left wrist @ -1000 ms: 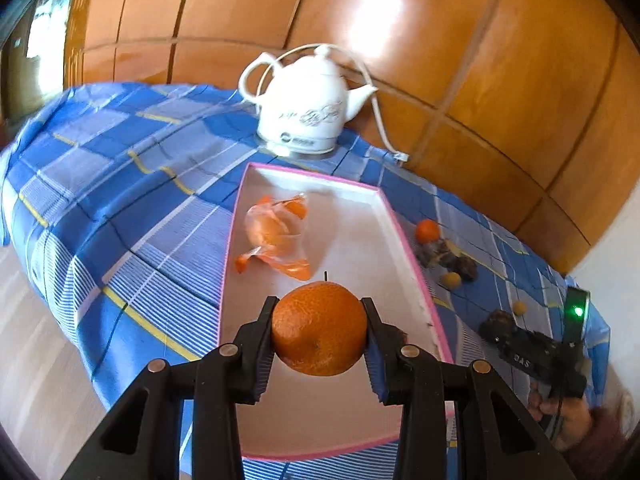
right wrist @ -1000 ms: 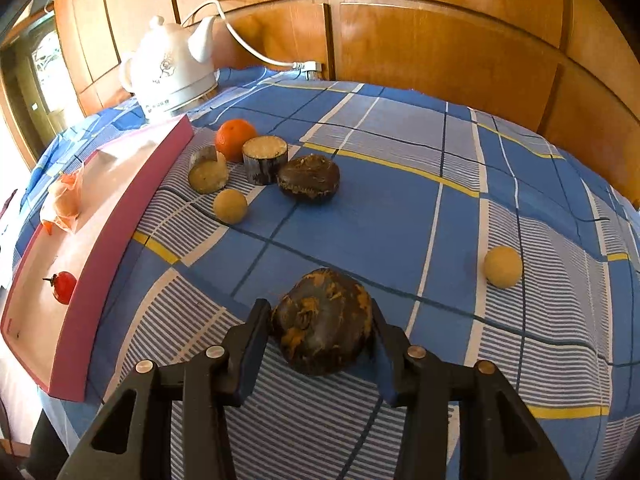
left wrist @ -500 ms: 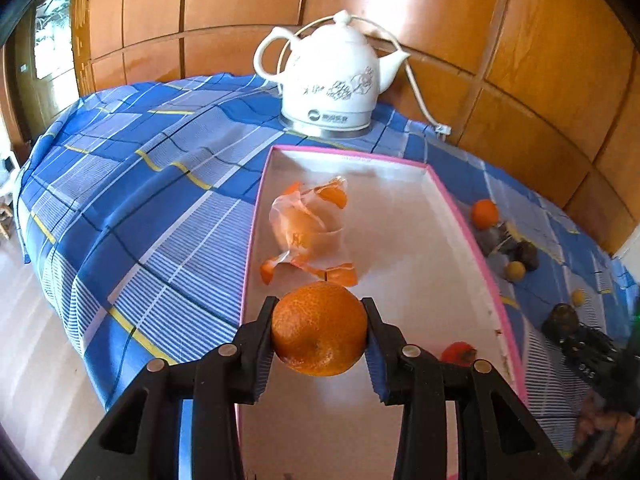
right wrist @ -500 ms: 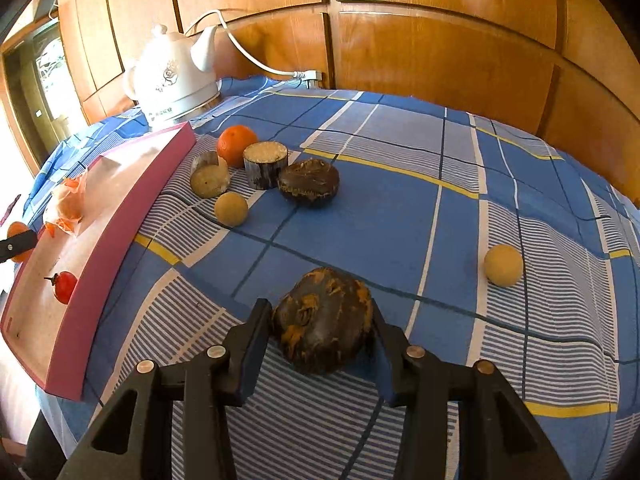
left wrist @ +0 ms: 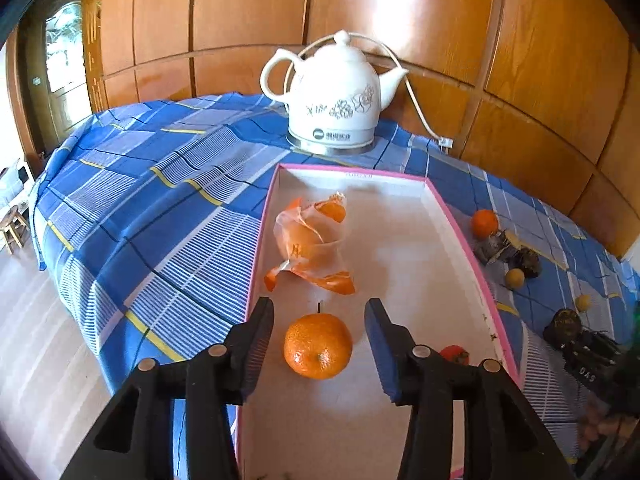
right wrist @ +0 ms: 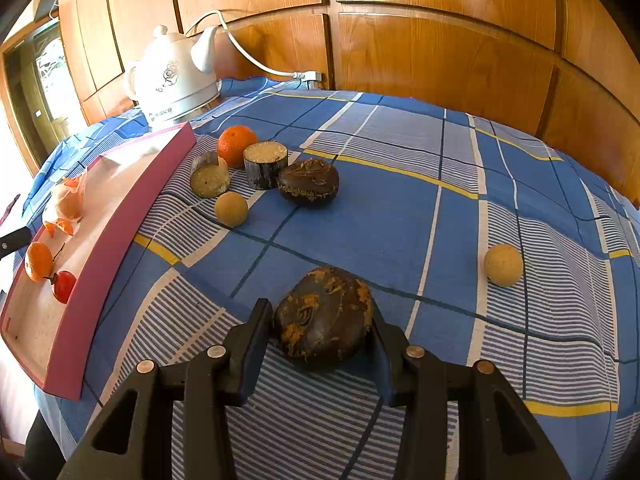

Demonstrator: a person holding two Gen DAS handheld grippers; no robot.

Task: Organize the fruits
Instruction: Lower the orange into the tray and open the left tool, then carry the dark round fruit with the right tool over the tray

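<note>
In the left wrist view my left gripper [left wrist: 319, 330] is open, its jaws on either side of an orange tangerine [left wrist: 318, 345] that rests on the floor of the pink-rimmed white tray [left wrist: 466, 236]. A crumpled orange plastic wrapper [left wrist: 310, 246] and a small red fruit [left wrist: 454, 354] also lie in the tray. In the right wrist view my right gripper [right wrist: 320, 320] is shut on a dark brown, orange-flecked fruit [right wrist: 324, 316] sitting on the blue checked cloth. The tray [right wrist: 104, 248] shows at the left with the tangerine [right wrist: 39, 261] in it.
A white kettle [left wrist: 334, 96] with its cord stands behind the tray. On the cloth lie another tangerine [right wrist: 236, 144], two cut cylinder pieces [right wrist: 264, 164], a dark flat fruit [right wrist: 309, 181] and two tan round fruits [right wrist: 231, 209] [right wrist: 503, 265]. Wood panelling backs the table.
My left gripper lowered over the tray and opened, letting go of the tangerine, which now rests on the tray floor. My right gripper stays shut on the dark fruit.
</note>
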